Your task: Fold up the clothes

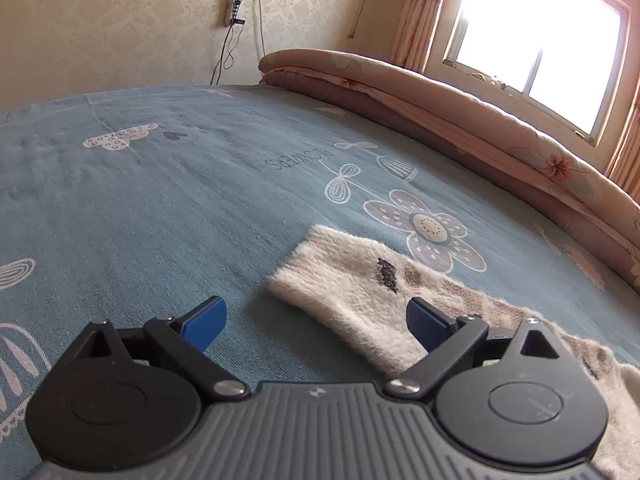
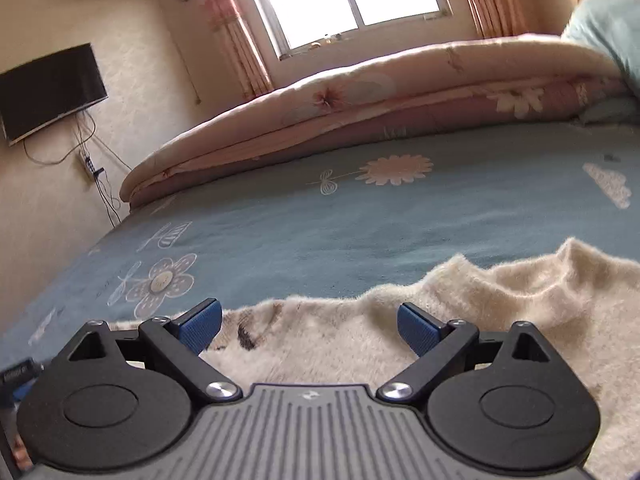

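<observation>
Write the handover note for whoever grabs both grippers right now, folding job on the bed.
Left gripper: open, holding nothing, low over the blue flower-print bedsheet, beside the sleeve end of the fluffy cream sweater with dark markings.
Right gripper: open, empty, over the sweater's body.
Sweater: lying on the sheet near the front edge, sleeve stretched out flat, body a little rumpled. A rolled pink floral quilt lies along the far side below the window.
Done: no fold visible so far.
Left: probably take the sleeve end, fold it in over the body, then fold the rest.
</observation>
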Tool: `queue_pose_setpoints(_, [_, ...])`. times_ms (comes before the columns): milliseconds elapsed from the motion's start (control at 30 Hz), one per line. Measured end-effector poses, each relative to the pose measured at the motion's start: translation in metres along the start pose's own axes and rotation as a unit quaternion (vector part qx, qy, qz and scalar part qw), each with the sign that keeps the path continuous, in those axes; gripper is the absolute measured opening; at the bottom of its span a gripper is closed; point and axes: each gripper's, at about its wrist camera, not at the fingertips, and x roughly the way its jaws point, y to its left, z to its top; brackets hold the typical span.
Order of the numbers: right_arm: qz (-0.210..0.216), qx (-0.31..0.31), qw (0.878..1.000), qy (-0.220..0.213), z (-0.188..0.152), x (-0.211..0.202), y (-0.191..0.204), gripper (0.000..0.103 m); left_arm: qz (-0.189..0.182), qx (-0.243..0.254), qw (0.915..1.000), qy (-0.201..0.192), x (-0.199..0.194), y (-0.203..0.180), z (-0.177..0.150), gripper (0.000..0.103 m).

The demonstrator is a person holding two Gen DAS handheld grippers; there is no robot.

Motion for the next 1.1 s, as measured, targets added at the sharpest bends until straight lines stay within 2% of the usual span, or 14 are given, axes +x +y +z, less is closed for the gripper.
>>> queue_pose_setpoints(100, [0.006, 0.043, 0.998, 0.037, 0.01, 0.043, -0.023, 0.097, 0.009, 0.002, 1.0, 0.003, 0.005, -0.003, -0.001, 0.096])
queue_pose_setpoints(200, [-0.024, 0.038, 0.997, 0.057, 0.006, 0.079, -0.035, 0.097, 0.013, 0.006, 0.9999, 0.009, 0.011, -0.007, -0.003, 0.096])
queue_pose_setpoints(267, [-0.049, 0.04, 0.996, 0.066, 0.003, 0.102, -0.045, 0.097, 0.014, 0.014, 0.9997, 0.011, 0.013, -0.01, -0.004, 0.096])
queue_pose_setpoints(367, [-0.052, 0.033, 0.997, 0.054, 0.005, 0.119, -0.05, 0.103, 0.015, 0.026, 0.9995, 0.011, 0.015, -0.014, -0.006, 0.096])
queue_pose_setpoints(500, [-0.071, 0.012, 0.996, 0.053, 0.015, 0.119, -0.04, 0.099, 0.015, 0.026, 0.9995, 0.012, 0.012, -0.014, -0.008, 0.096])
queue_pose_setpoints(600, [-0.042, 0.024, 0.998, 0.028, 0.02, 0.095, -0.033, 0.099, 0.013, 0.019, 0.9997, 0.009, 0.011, -0.011, -0.007, 0.096])
queue_pose_setpoints(800, [-0.028, 0.004, 0.997, 0.071, 0.005, 0.094, -0.02, 0.099, 0.015, 0.011, 0.9998, 0.012, 0.011, -0.006, -0.006, 0.096])
queue_pose_setpoints(933, [-0.049, 0.017, 0.995, 0.081, -0.001, 0.118, -0.025, 0.1, 0.018, 0.01, 0.9997, 0.012, 0.013, -0.005, -0.005, 0.096])
queue_pose_setpoints(1100, [-0.085, 0.002, 0.993, 0.085, 0.009, 0.133, -0.007, 0.103, 0.014, 0.013, 0.9996, 0.018, 0.015, -0.006, -0.006, 0.096])
